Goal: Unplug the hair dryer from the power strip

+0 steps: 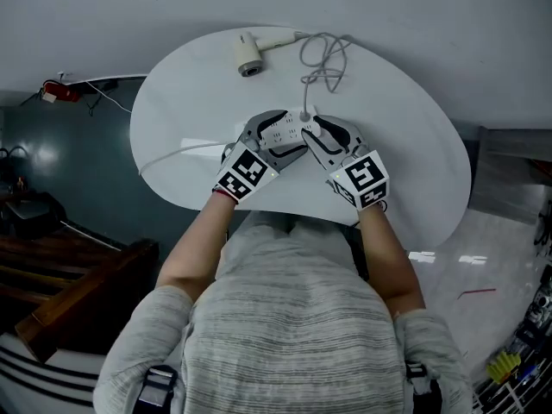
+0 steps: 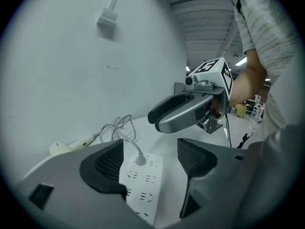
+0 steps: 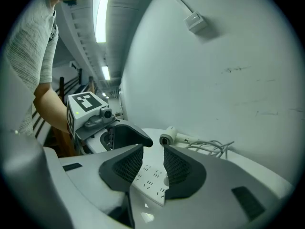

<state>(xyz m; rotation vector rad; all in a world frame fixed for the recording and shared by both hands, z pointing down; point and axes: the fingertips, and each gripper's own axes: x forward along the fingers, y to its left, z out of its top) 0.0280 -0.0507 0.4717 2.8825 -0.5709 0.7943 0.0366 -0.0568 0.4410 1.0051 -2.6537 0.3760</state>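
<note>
A white power strip [image 1: 291,129] lies on the round white table [image 1: 414,145] with a white plug [image 2: 139,160] seated in its far end. The plug's cord [image 1: 323,59] loops back to a cream hair dryer [image 1: 248,54] lying at the table's far edge. My left gripper [image 1: 278,134] hovers over the strip with its jaws open; the strip and plug show between its pads [image 2: 102,163], untouched. My right gripper [image 1: 321,134] comes in from the other side, open by a narrow gap, with the strip [image 3: 152,180] below its fingertips. The two grippers nearly meet above the strip.
The strip's own white cable [image 1: 181,151] runs off the table's left side. A small white box with a cable [image 2: 107,17] hangs on the wall behind. Dark wooden furniture [image 1: 78,291] stands to the left on the floor.
</note>
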